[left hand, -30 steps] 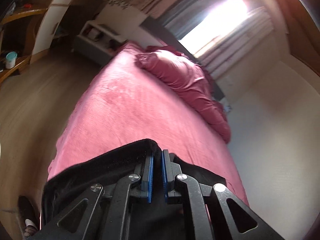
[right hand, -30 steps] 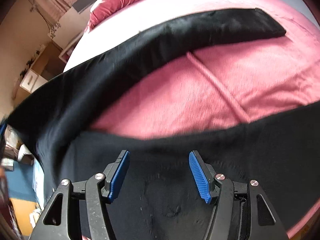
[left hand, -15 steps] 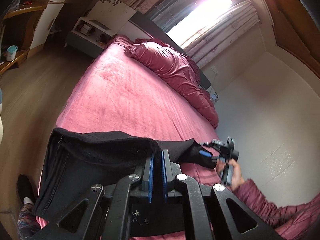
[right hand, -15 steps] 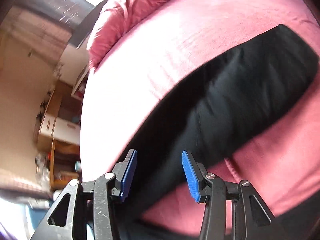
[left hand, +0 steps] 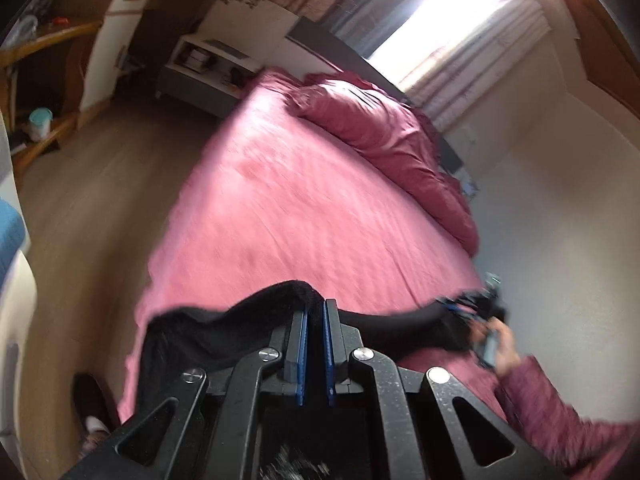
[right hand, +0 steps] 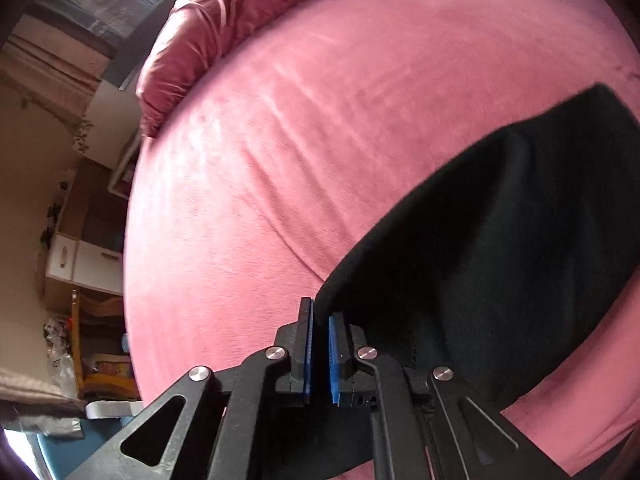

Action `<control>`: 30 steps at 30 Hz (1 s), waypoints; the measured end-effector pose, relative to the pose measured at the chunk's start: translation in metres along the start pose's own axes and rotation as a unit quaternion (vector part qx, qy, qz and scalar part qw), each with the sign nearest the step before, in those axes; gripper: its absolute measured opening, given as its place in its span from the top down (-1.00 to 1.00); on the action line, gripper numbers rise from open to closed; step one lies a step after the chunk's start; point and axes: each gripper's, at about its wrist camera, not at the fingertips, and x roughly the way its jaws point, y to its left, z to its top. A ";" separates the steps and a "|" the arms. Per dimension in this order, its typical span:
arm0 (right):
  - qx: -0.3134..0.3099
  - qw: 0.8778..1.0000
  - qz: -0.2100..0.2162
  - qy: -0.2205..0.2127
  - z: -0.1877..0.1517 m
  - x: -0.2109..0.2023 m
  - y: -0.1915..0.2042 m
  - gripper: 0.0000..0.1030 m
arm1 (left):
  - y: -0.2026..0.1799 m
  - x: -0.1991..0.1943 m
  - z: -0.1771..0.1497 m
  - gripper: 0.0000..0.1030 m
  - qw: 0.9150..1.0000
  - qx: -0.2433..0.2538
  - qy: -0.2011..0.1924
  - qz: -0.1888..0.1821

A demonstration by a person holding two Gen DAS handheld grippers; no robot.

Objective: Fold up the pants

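The black pants (left hand: 224, 328) are held above the near end of a pink bed (left hand: 288, 208). My left gripper (left hand: 314, 308) is shut on a bunched fold of the pants at its top edge. In the left wrist view the pants stretch right to my right gripper (left hand: 472, 308), held in a hand. In the right wrist view my right gripper (right hand: 319, 316) is shut on the edge of the pants (right hand: 500, 248), which spread away to the right over the bed (right hand: 320, 120).
A rumpled dark pink duvet (left hand: 384, 136) lies at the far end of the bed by the window. A white nightstand (left hand: 200, 64), wooden shelves (left hand: 40, 92) and wood floor (left hand: 92, 200) are on the left. A white wall (left hand: 560, 220) runs along the right.
My right gripper has closed on the edge of the pants; it was open before. My left gripper stays shut on the pants and its view has swung.
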 end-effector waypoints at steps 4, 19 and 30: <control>-0.035 0.997 0.055 -0.043 -0.005 -0.051 0.015 0.88 | 0.019 0.028 0.068 0.87 0.999 -0.029 -0.020 0.039; -0.057 0.993 0.102 -0.016 -0.208 -0.123 -0.078 0.88 | 0.039 -0.021 -0.011 0.87 0.999 -0.043 -0.019 0.018; -0.051 0.997 0.020 0.055 -0.275 -0.061 -0.115 0.88 | 0.111 -0.036 -0.141 0.85 0.984 -0.155 0.050 0.073</control>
